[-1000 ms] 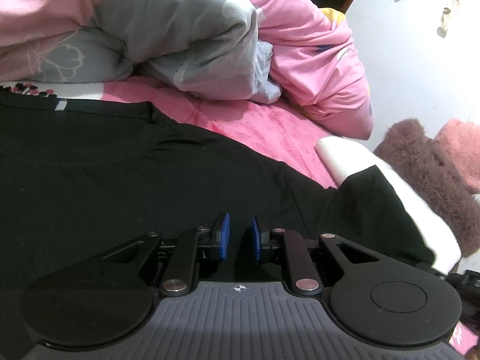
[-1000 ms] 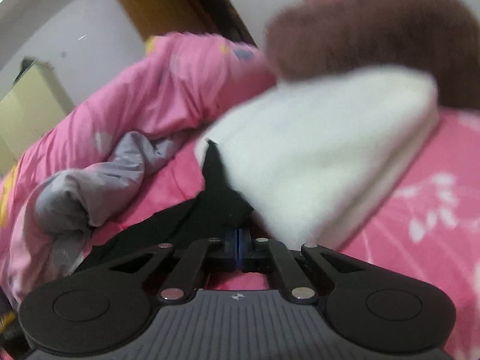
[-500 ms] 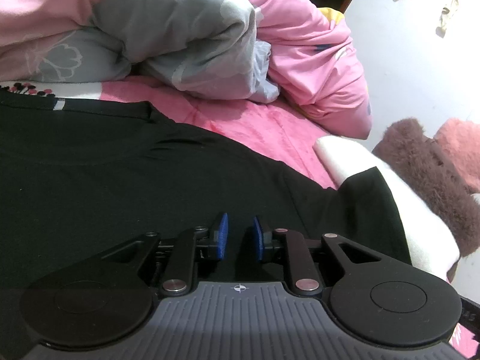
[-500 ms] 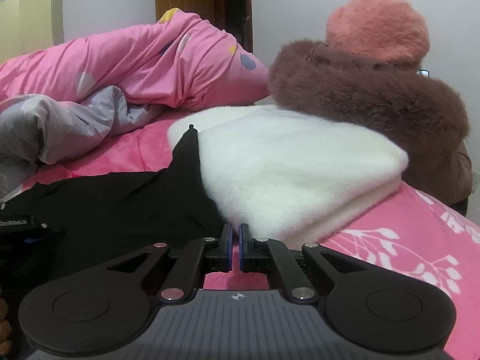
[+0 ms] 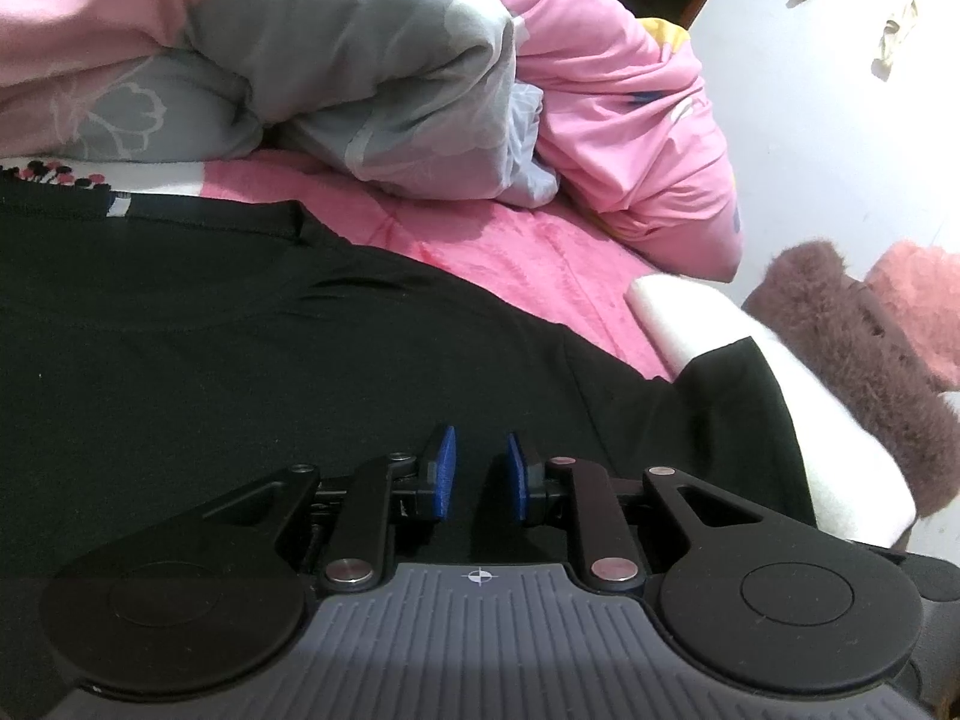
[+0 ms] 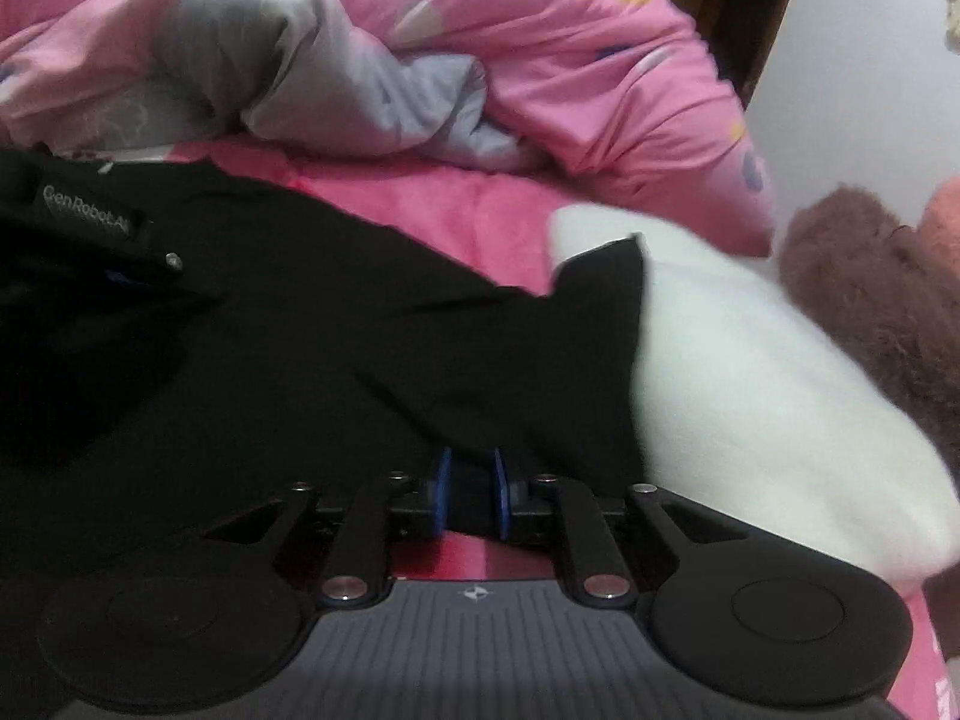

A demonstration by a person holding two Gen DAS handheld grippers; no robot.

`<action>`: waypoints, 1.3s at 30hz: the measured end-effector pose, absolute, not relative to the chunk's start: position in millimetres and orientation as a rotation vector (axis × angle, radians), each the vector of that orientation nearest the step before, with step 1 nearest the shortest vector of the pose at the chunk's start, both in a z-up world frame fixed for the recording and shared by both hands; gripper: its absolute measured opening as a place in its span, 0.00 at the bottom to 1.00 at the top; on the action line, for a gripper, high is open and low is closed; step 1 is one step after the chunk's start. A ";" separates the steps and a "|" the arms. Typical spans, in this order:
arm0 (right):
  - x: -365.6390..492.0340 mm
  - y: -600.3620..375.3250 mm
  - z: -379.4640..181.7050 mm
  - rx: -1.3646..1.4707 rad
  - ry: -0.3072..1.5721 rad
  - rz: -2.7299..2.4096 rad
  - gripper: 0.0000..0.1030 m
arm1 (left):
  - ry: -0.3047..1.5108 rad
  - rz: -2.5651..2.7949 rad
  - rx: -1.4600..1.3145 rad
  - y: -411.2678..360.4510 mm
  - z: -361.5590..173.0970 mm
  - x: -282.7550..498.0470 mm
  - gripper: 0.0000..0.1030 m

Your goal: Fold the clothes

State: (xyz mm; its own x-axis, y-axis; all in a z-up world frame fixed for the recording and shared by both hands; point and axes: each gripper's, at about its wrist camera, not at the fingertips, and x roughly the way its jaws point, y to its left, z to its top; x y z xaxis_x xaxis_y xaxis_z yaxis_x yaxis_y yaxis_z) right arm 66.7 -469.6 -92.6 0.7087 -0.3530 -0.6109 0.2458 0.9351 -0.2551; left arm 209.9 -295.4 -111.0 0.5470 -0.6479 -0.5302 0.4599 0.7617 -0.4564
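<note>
A black T-shirt [image 5: 270,360] lies spread on the pink bed sheet [image 5: 528,252]. Its right sleeve [image 5: 738,396] drapes onto a folded white blanket [image 5: 852,450]. My left gripper [image 5: 480,471] rests low over the shirt's body, its blue pads a small gap apart with no cloth pinched. My right gripper [image 6: 471,492] sits at the shirt's near edge by the sleeve [image 6: 600,300]. Its jaws are opening, and the black hem lies loose between the pads. The left tool's housing [image 6: 90,219] shows at the left of the right wrist view.
A bunched pink and grey duvet [image 5: 360,60] fills the back of the bed. A brown fluffy garment [image 5: 852,330] and a pink furry one [image 5: 918,288] lie past the white blanket [image 6: 750,372] at the right, against a white wall [image 5: 840,120].
The right gripper has rolled level and swung left from the white blanket over the shirt, and its shut jaws have parted. The left gripper has stayed put.
</note>
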 end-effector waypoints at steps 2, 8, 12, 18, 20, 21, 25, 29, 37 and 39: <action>55.6 -480.7 -83.8 -0.152 0.726 -0.407 0.14 | 0.739 -0.666 -0.276 -295.4 -111.2 209.5 0.18; 38.3 -456.6 -61.5 -0.280 0.739 -0.381 0.13 | 0.739 -0.666 -0.278 -295.5 -111.6 209.8 0.18; 59.1 -430.7 -40.7 -0.319 0.654 -0.293 0.14 | 0.739 -0.666 -0.277 -295.6 -111.3 209.6 0.18; 129.0 -449.1 -77.8 -0.378 0.735 -0.326 0.14 | 0.741 -0.669 -0.293 -294.2 -111.9 210.5 0.18; 137.3 -474.0 -90.9 -0.335 0.783 -0.417 0.11 | 0.742 -0.669 -0.298 -294.0 -112.0 210.9 0.18; 133.3 -482.3 -89.1 -0.303 0.778 -0.434 0.09 | 0.743 -0.669 -0.298 -294.1 -112.0 211.0 0.18; 125.0 -474.8 -78.8 -0.307 0.801 -0.477 0.08 | 0.744 -0.668 -0.302 -294.1 -112.1 211.3 0.18; 131.2 -465.2 -65.5 -0.274 0.752 -0.432 0.09 | 0.744 -0.669 -0.305 -293.4 -112.5 211.5 0.18; 175.6 -501.1 -73.6 -0.145 0.743 -0.485 0.00 | 0.745 -0.669 -0.310 -292.1 -112.3 211.3 0.18; 163.6 -516.3 -62.3 0.005 0.681 -0.485 0.01 | 0.745 -0.669 -0.310 -292.5 -112.1 211.3 0.18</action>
